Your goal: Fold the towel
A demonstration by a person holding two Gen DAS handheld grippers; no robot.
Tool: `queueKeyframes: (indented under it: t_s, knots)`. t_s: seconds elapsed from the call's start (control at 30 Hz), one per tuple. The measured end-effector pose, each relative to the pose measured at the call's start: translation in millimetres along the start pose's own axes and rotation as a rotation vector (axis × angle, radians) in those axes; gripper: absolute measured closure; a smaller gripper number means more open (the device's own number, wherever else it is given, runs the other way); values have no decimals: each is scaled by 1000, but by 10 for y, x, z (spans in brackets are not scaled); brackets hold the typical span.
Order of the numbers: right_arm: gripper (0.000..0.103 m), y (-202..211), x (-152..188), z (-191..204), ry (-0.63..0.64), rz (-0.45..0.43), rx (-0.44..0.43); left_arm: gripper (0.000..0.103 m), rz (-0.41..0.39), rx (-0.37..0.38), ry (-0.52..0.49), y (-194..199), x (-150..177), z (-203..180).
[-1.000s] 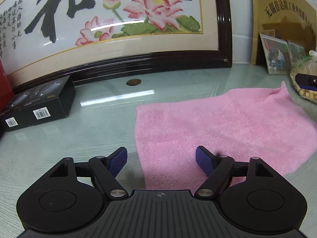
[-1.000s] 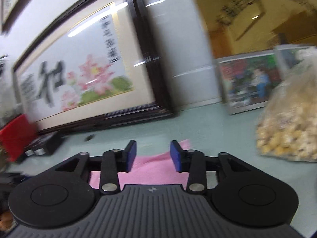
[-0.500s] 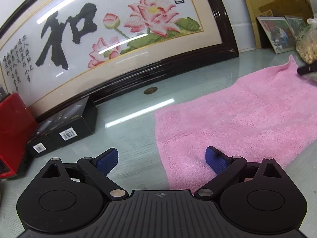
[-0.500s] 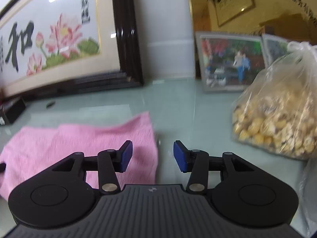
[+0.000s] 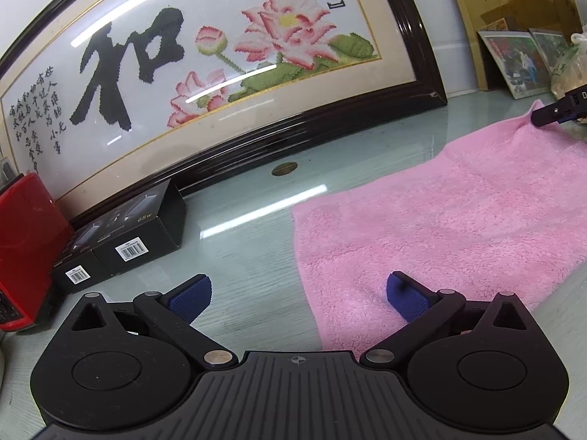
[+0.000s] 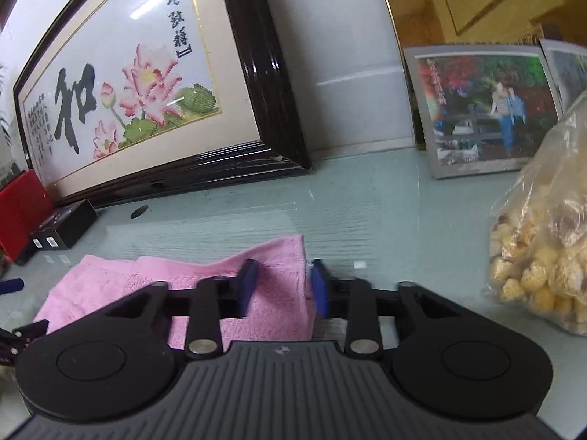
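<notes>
Left wrist view: a fluffy pink towel [image 5: 440, 220] lies flat on the glassy pale-green surface [image 5: 249, 242], the left claw [image 5: 299, 293] spread wide astride its near left corner, one blue ribbed pad on the pile. Right wrist view: the right claw [image 6: 280, 286] stands part open over the towel's far corner, not clamped. A clear plastic bag [image 6: 543, 249] holds knobbly yellow nuggets beside a framed lotus embroidery [image 6: 121, 102].

Snack bag [image 6: 546, 242] beside towel [image 6: 205, 278]
</notes>
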State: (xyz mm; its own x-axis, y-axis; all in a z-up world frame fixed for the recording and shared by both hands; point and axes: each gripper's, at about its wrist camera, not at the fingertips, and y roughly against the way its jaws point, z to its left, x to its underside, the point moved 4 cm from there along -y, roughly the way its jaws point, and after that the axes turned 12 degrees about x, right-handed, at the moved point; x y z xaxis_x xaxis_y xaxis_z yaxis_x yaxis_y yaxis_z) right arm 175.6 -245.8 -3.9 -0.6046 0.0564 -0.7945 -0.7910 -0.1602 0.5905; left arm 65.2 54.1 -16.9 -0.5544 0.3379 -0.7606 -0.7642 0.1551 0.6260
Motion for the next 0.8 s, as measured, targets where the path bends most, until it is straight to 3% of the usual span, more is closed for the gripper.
queueKeyframes:
  t_s: [0.1, 0.23, 0.3, 0.37, 0.47, 0.53, 0.6, 0.7, 0.8]
  knots:
    - [99, 127, -18, -35, -69, 23, -60, 0, -1, 1, 1, -4, 0, 5]
    - [99, 263, -23, -307, -355, 171, -329, 0, 2, 9, 15, 3, 3, 20]
    - [98, 245, -20, -474, -475, 199, -357, 0, 3, 10, 17, 2, 2, 23]
    - [94, 184, -35, -581, -532, 189, -315, 0, 2, 11, 18, -2, 2, 26]
    - [85, 230, -116, -487, -330, 70, -45, 0, 2, 13, 20, -6, 3, 31]
    - [84, 334, -134, -400, -271, -8, -2, 0, 2, 14, 21, -8, 3, 33]
    - [83, 456, -145, -328, -230, -71, -34, 0, 1, 14, 24, 1, 4, 29]
    - [82, 462, -109, -144, -180, -53, -187, 0, -1, 11, 27, 11, 3, 23]
    - [72, 240, -5, -10, -144, 83, -195, 0, -4, 4, 36, 20, -1, 43]
